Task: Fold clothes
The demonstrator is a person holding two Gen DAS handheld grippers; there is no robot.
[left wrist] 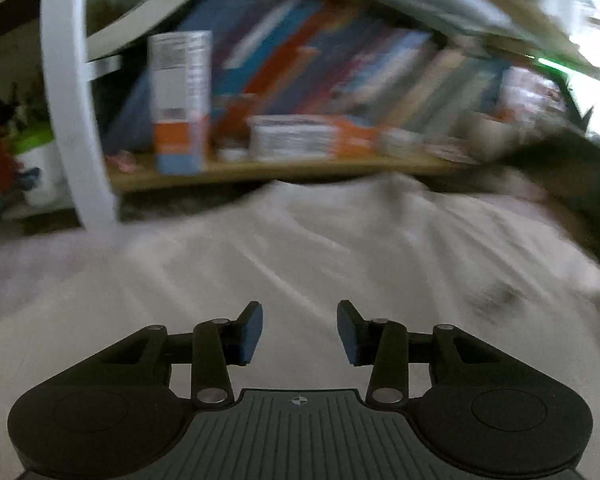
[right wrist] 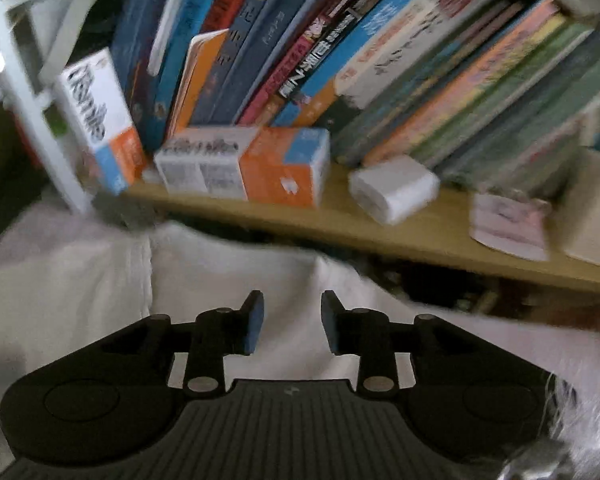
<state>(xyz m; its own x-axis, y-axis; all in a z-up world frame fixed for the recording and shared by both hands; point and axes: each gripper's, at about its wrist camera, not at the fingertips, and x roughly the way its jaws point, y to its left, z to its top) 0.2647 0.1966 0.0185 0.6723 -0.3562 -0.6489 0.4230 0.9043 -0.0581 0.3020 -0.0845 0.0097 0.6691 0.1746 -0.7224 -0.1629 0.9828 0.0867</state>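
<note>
Hovering over the pale garment (left wrist: 300, 248): left gripper (left wrist: 299, 330) has its jaws apart, nothing between the blue pads (left wrist: 250, 334), cloth visible through the gap. Right gripper (right wrist: 292, 322) same story, jaws parted with a somewhat narrower gap, nothing pinched, white fabric (right wrist: 228, 276) showing between them. Garment lies wrinkled and spread below both tools, running to the near edge of the wooden shelf (right wrist: 400, 232) on the far side. In the right wrist view a seam or folded edge runs down the cloth left of the gripper. On the shelf: row of leaning books (right wrist: 340, 60), upright orange-and-white carton (left wrist: 180, 100) far left, a second carton (right wrist: 244, 164) lying flat, small white packet (right wrist: 394, 188) right of it. White curved frame (left wrist: 66, 92) at far left. Both views motion-blurred.
</note>
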